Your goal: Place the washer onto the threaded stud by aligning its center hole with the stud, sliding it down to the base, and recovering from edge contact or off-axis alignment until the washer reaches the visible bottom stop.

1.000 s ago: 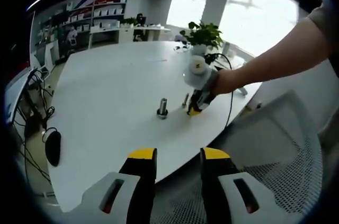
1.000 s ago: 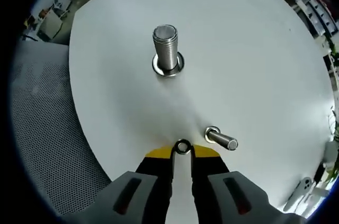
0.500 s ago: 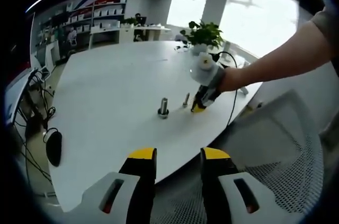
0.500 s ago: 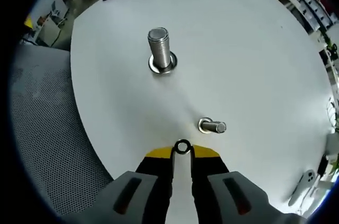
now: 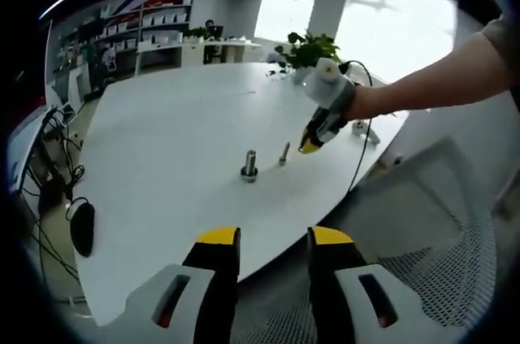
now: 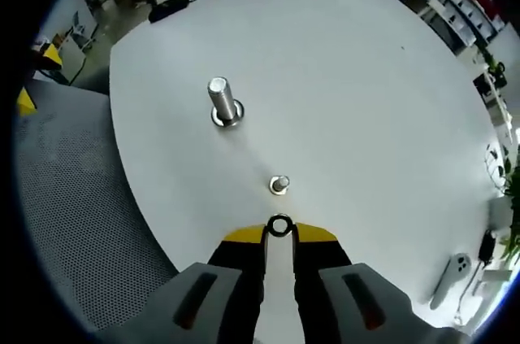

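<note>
A small steel washer (image 6: 280,225) is pinched at the tips of my right gripper (image 6: 280,235), which is shut on it. Straight beyond the washer a thin threaded stud (image 6: 279,185) stands on the white table (image 6: 366,100). A thicker stud (image 6: 222,103) with a washer at its base stands farther off to the left. In the left gripper view both the thick stud (image 5: 249,165) and the thin stud (image 5: 284,153) are upright. The right gripper (image 5: 309,146), held by a hand, hovers just right of and above the thin one. My left gripper (image 5: 273,240) is open over the near table edge.
A mesh chair (image 5: 406,279) sits below the table's near edge, the same chair (image 6: 73,222) lying left in the right gripper view. A black mouse (image 5: 81,227) and cables lie at the left. A potted plant (image 5: 313,51) and a white device (image 6: 457,267) stand near the far edge.
The right gripper has lifted up and back from the table with the washer, so both studs look smaller and farther. The left gripper has not moved.
</note>
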A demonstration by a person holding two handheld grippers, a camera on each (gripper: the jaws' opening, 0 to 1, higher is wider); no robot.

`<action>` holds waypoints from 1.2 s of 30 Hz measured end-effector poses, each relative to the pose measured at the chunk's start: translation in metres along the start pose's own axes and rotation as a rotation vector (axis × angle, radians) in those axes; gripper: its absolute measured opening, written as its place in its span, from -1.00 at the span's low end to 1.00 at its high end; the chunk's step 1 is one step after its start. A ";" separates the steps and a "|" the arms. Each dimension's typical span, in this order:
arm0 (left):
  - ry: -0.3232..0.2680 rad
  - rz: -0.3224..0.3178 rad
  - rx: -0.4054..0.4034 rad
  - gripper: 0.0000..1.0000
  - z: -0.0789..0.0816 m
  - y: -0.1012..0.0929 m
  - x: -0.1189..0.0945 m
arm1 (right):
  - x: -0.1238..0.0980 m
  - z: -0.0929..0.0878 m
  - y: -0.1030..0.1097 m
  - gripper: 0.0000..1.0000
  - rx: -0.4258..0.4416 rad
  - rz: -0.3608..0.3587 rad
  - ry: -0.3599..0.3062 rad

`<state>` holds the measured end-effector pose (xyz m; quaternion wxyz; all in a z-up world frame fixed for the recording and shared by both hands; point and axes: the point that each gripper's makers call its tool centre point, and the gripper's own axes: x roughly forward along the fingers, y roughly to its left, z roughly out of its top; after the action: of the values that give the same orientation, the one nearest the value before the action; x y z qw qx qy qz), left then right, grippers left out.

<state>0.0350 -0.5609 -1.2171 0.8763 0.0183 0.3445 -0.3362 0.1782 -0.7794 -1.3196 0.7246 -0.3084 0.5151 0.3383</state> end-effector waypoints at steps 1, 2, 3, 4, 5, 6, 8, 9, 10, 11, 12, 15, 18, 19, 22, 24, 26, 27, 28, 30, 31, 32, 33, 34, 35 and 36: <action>-0.001 0.001 -0.001 -0.38 0.000 0.000 0.000 | -0.002 0.002 -0.001 -0.73 -0.014 -0.007 -0.002; -0.001 0.001 -0.002 -0.38 0.000 0.000 0.000 | -0.003 0.004 -0.002 -0.73 -0.019 -0.009 -0.004; -0.001 0.001 0.000 -0.38 0.000 0.000 0.000 | -0.004 0.005 -0.003 -0.73 -0.018 -0.009 -0.006; -0.004 -0.001 0.003 -0.38 0.000 0.000 0.000 | -0.005 0.008 -0.004 -0.73 -0.017 -0.011 -0.014; -0.004 -0.001 0.003 -0.38 0.001 0.000 0.000 | -0.006 0.010 -0.005 -0.73 -0.018 -0.012 -0.019; -0.002 0.000 0.002 -0.38 0.000 0.000 0.000 | -0.006 0.012 -0.005 -0.73 -0.021 -0.014 -0.020; -0.002 0.001 0.002 -0.38 0.000 0.000 0.000 | -0.008 0.015 -0.004 -0.73 -0.032 -0.017 -0.026; -0.002 0.001 0.002 -0.38 0.000 0.000 0.000 | -0.008 0.016 -0.004 -0.73 -0.038 -0.018 -0.028; -0.002 0.001 0.001 -0.38 0.000 0.000 0.000 | -0.008 0.018 -0.003 -0.73 -0.042 -0.018 -0.028; -0.002 0.001 0.002 -0.38 0.000 0.000 0.000 | -0.008 0.019 -0.004 -0.73 -0.050 -0.017 -0.029; -0.003 0.002 0.003 -0.38 0.000 0.000 0.000 | -0.008 0.021 -0.004 -0.73 -0.055 -0.019 -0.033; -0.003 0.004 0.001 -0.38 0.000 0.000 -0.001 | -0.008 0.028 -0.003 -0.73 -0.063 -0.018 -0.042; -0.003 0.005 0.001 -0.38 0.000 0.000 -0.001 | -0.005 0.033 -0.003 -0.73 -0.077 -0.011 -0.046; -0.003 0.004 0.001 -0.38 0.000 0.000 -0.001 | -0.005 0.035 -0.001 -0.73 -0.088 -0.014 -0.046; -0.001 0.004 0.003 -0.38 0.000 0.000 -0.001 | -0.002 0.035 -0.002 -0.73 -0.098 -0.014 -0.038; -0.001 0.006 0.001 -0.38 0.000 0.001 -0.001 | 0.000 0.035 -0.003 -0.73 -0.097 -0.012 -0.031; -0.003 0.006 -0.001 -0.38 0.000 0.001 -0.001 | 0.001 0.034 -0.002 -0.73 -0.099 -0.008 -0.021; -0.003 0.008 0.000 -0.38 0.000 0.001 -0.001 | 0.001 0.033 -0.002 -0.73 -0.102 -0.007 -0.018; -0.004 0.007 0.000 -0.38 0.000 0.001 -0.001 | 0.002 0.032 -0.002 -0.72 -0.105 -0.004 -0.013; -0.003 0.007 0.001 -0.38 0.000 0.001 -0.001 | 0.003 0.032 -0.002 -0.72 -0.104 -0.002 -0.011; -0.002 0.006 0.000 -0.38 0.000 0.001 -0.001 | 0.004 0.032 -0.001 -0.72 -0.103 0.000 -0.010; -0.001 0.004 0.000 -0.38 0.000 0.000 0.000 | 0.006 0.032 0.000 -0.72 -0.105 0.004 -0.007; 0.000 0.005 0.001 -0.38 0.000 0.001 0.000 | 0.007 0.032 0.000 -0.72 -0.109 0.005 -0.004; -0.001 0.006 0.001 -0.38 0.000 0.001 0.000 | 0.009 0.032 0.000 -0.72 -0.111 0.007 0.000; -0.002 0.006 -0.002 -0.38 0.000 0.001 0.000 | 0.010 0.033 0.000 -0.72 -0.112 0.009 0.001; -0.001 0.006 -0.002 -0.38 0.000 0.001 -0.001 | 0.011 0.033 0.001 -0.72 -0.114 0.011 0.005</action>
<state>0.0351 -0.5599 -1.2171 0.8775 0.0182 0.3442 -0.3333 0.1975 -0.7508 -1.3216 0.7027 -0.3474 0.4985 0.3702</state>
